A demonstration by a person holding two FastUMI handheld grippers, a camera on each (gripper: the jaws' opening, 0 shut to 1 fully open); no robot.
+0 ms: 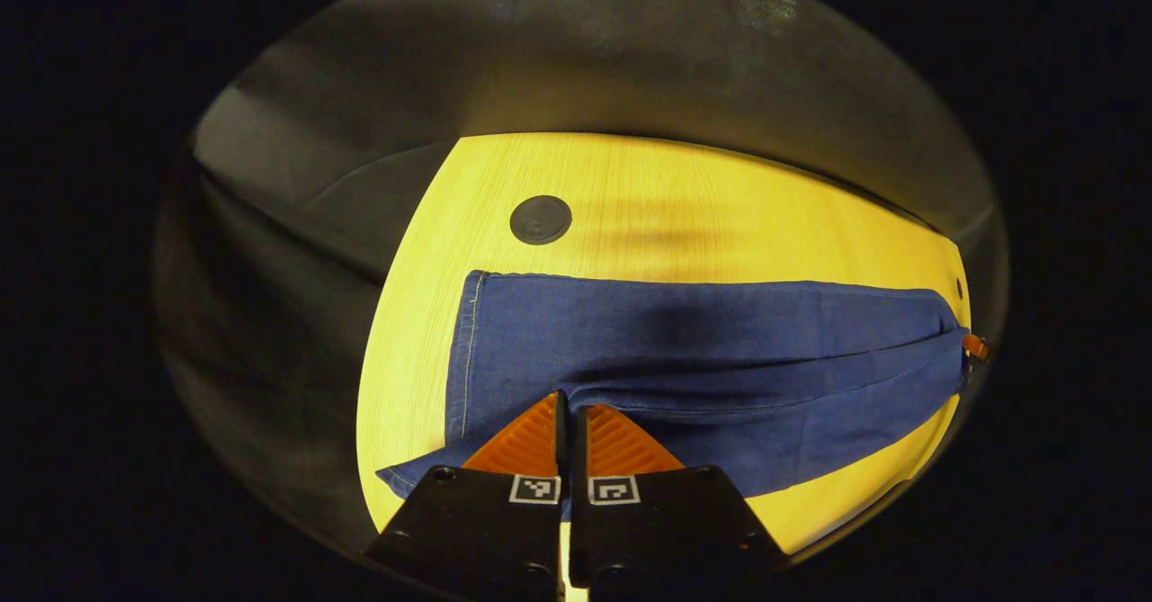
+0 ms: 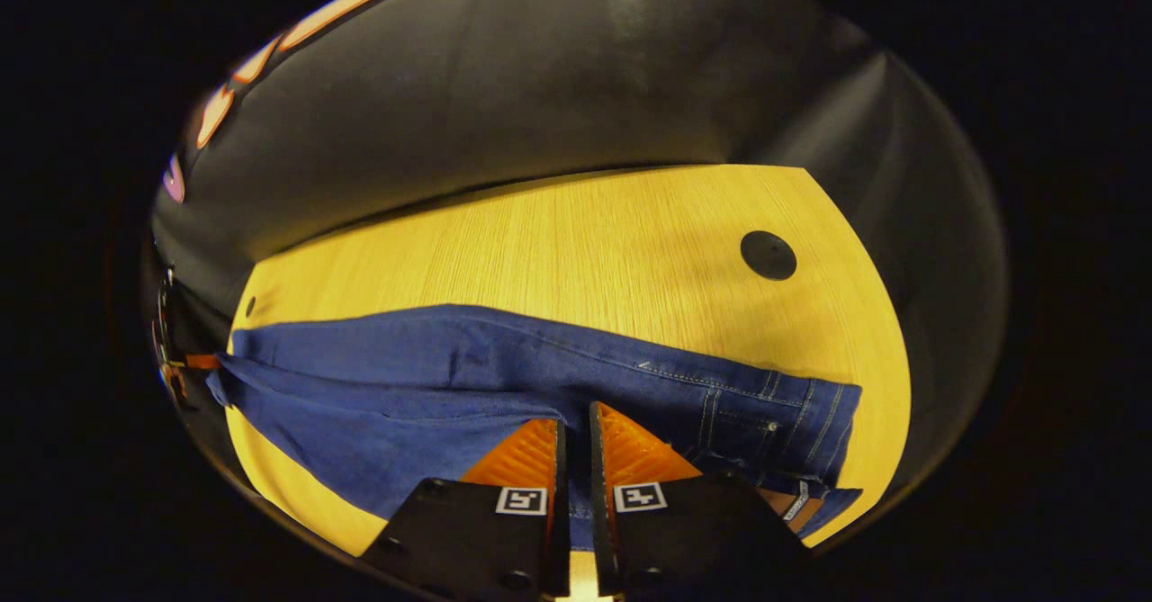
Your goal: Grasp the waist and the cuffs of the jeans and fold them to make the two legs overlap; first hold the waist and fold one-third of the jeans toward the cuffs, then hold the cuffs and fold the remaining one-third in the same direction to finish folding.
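Both sets of jaws look pinched nearly shut with just a sliver of gap. The left gripper (image 1: 569, 404) sits down at the near edge of the jeans (image 1: 684, 359) by the cuff end, the right gripper (image 2: 572, 422) at the near edge by the waist end. Whether either one actually has denim clamped between its fingers, I honestly can't tell, the fabric edge runs right under the tips.

Biggest thing first: the wooden counter (image 1: 684, 188), pale yellow. The jeans lie stretched lengthwise across it, legs looking stacked one over the other, closer to the near edge of the counter than the far one. In the right gripper view, the waistband and pocket stitching (image 2: 774, 404) show just beside the gripper. A small black round cap (image 1: 540, 220) sits in the counter beyond the jeans' cuff end, apart from the denim.
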